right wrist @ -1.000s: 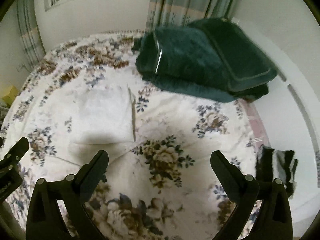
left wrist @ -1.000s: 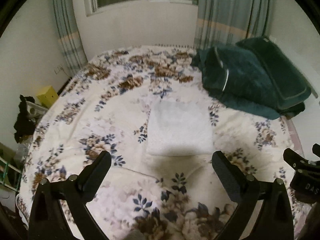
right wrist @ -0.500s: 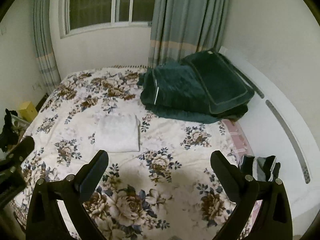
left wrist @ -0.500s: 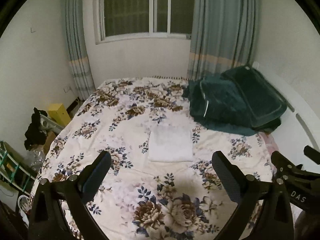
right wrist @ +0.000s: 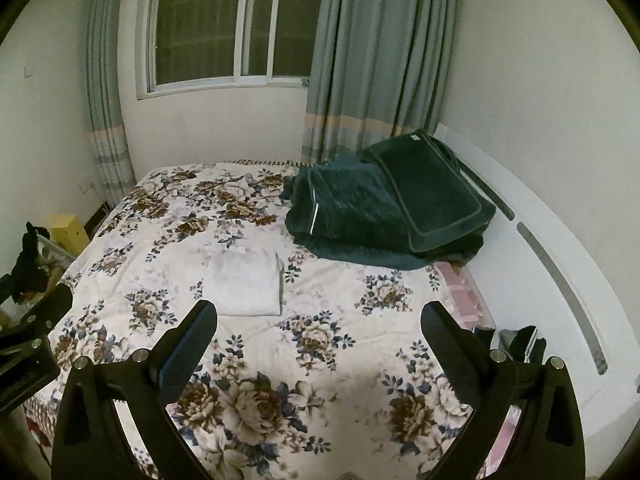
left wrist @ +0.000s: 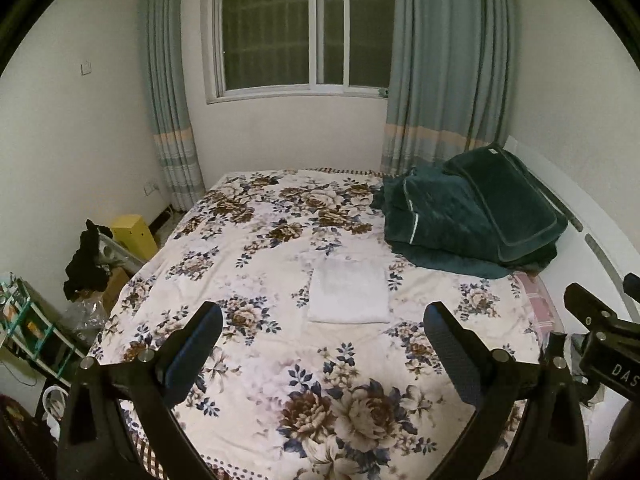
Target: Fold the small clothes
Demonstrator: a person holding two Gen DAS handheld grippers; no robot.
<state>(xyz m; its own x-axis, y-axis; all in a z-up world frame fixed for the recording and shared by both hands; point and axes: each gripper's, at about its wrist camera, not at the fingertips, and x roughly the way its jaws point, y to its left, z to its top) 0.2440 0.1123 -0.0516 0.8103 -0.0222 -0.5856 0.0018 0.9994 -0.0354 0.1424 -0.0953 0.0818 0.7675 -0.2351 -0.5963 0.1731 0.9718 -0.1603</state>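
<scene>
Two handheld grippers hung above the near edge of a bed (left wrist: pixel 248 364) covered in a white spread printed with brown and blue flowers. The left gripper (left wrist: pixel 322 332) had its fingers spread wide with nothing between them. The right gripper (right wrist: pixel 318 330) was likewise spread wide and held nothing. In the left wrist view, part of the right gripper showed at the bed's right edge.

Farther in, near the middle of the bed, a white folded garment (left wrist: pixel 349 295) lay flat as a neat rectangle, well apart from both grippers. In the right wrist view the same garment (right wrist: pixel 245 283) sat left of centre.

Beyond it, at the far right corner of the bed, a heap of dark green bedding (left wrist: pixel 472 224) rested against a white curved headboard (right wrist: pixel 552 248). A dark striped item (right wrist: pixel 516 342) lay by the bed's right edge, too small to identify.

Off the bed's left edge stood a yellow box (left wrist: pixel 134 236) and a dark garment (left wrist: pixel 86 260) draped over clutter. On the far wall, a window (left wrist: pixel 304 32) was flanked by blue-grey curtains (left wrist: pixel 448 64).
</scene>
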